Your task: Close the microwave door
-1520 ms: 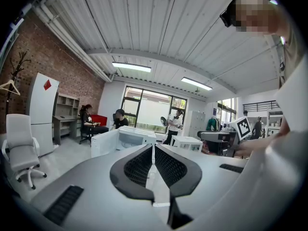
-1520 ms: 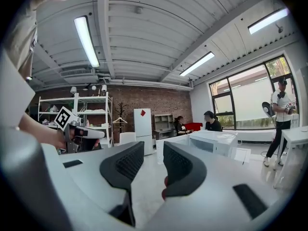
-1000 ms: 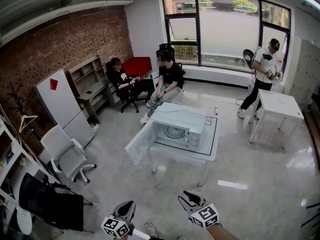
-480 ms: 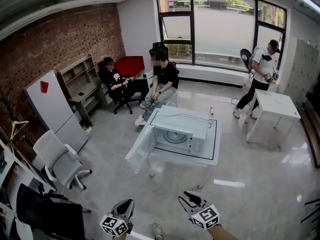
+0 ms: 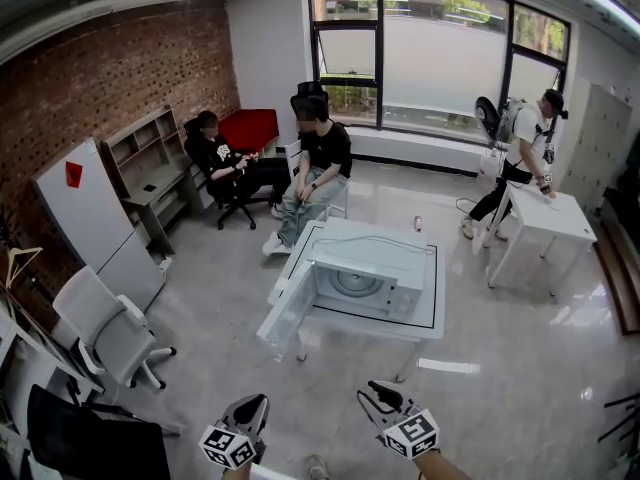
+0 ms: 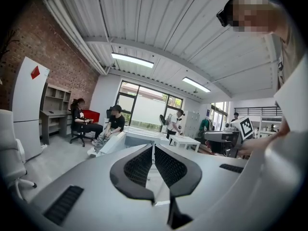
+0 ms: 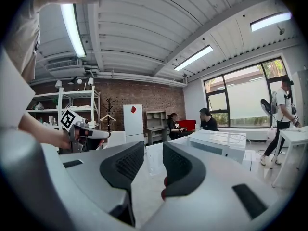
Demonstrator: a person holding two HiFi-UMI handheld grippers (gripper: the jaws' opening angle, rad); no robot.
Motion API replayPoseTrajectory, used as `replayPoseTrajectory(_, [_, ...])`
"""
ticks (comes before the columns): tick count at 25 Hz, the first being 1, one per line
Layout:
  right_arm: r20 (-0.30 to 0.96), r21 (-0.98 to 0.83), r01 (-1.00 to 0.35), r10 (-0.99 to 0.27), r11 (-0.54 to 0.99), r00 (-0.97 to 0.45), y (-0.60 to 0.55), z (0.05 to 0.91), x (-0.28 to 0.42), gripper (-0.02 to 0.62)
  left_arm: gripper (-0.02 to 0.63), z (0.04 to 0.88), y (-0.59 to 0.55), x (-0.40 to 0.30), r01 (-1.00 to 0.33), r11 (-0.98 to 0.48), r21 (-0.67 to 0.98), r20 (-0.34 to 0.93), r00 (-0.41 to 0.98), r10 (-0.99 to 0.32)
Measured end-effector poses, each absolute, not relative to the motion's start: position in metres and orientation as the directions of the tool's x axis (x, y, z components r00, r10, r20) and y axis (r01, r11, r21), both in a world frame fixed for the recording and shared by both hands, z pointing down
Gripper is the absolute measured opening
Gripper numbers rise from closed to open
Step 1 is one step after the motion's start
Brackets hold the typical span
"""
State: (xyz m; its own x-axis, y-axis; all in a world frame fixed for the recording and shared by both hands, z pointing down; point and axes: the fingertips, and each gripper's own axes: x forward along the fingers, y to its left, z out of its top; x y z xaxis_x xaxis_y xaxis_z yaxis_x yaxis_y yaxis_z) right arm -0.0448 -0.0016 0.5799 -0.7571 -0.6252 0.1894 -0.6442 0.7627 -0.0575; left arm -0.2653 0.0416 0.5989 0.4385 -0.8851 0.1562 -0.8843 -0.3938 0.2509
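Note:
A white microwave (image 5: 365, 268) stands on a white table (image 5: 428, 320) in the middle of the room. Its door (image 5: 290, 308) hangs wide open to the left. Both grippers sit at the bottom of the head view, well short of the table. My left gripper (image 5: 255, 409) is shut and empty; in the left gripper view its jaws (image 6: 153, 146) meet, with the microwave (image 6: 139, 136) far ahead. My right gripper (image 5: 379, 395) is open with nothing between its fingers. In the right gripper view its jaws (image 7: 154, 149) stand apart, the microwave (image 7: 217, 143) lying ahead to the right.
Two people sit on chairs (image 5: 318, 163) behind the table. Another person (image 5: 525, 148) stands by a second white table (image 5: 545, 218) at the right. A white office chair (image 5: 105, 323), a black chair (image 5: 90, 430) and a white cabinet (image 5: 85, 218) line the left side.
The microwave and its table have come nearer and lower in the head view. Both grippers keep their places at the bottom edge. The standing person has stepped up to the right table.

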Motion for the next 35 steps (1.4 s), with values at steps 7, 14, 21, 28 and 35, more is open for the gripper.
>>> replayPoseTrajectory(7, [0.194,-0.049,-0.676,-0.657,0.735,-0.729,-0.029,0.579,-0.073,0.112,0.006,0.598,0.009,-0.295,-0.86,-0.439,0.26,0.141,0.484,-0.864])
replayPoseTrajectory(14, [0.187,-0.043,-0.72,-0.703,0.692,-0.686,-0.05,0.586,-0.091,0.112,0.006,0.6,-0.021,-0.316,-0.828,-0.507,0.239,0.128,0.545,-0.829])
replayPoseTrajectory(21, [0.175,-0.039,-0.743,-0.727,0.668,-0.663,-0.07,0.588,-0.107,0.112,0.006,0.602,-0.049,-0.338,-0.818,-0.528,0.227,0.124,0.562,-0.817])
replayPoseTrajectory(28, [0.183,-0.029,-0.754,-0.739,0.656,-0.649,-0.084,0.592,-0.12,0.112,0.006,0.605,-0.067,-0.349,-0.814,-0.534,0.228,0.124,0.568,-0.814])
replayPoseTrajectory(35, [0.199,-0.029,-0.745,-0.726,0.666,-0.658,-0.096,0.6,-0.128,0.112,0.006,0.61,-0.076,-0.358,-0.828,-0.514,0.225,0.135,0.549,-0.825])
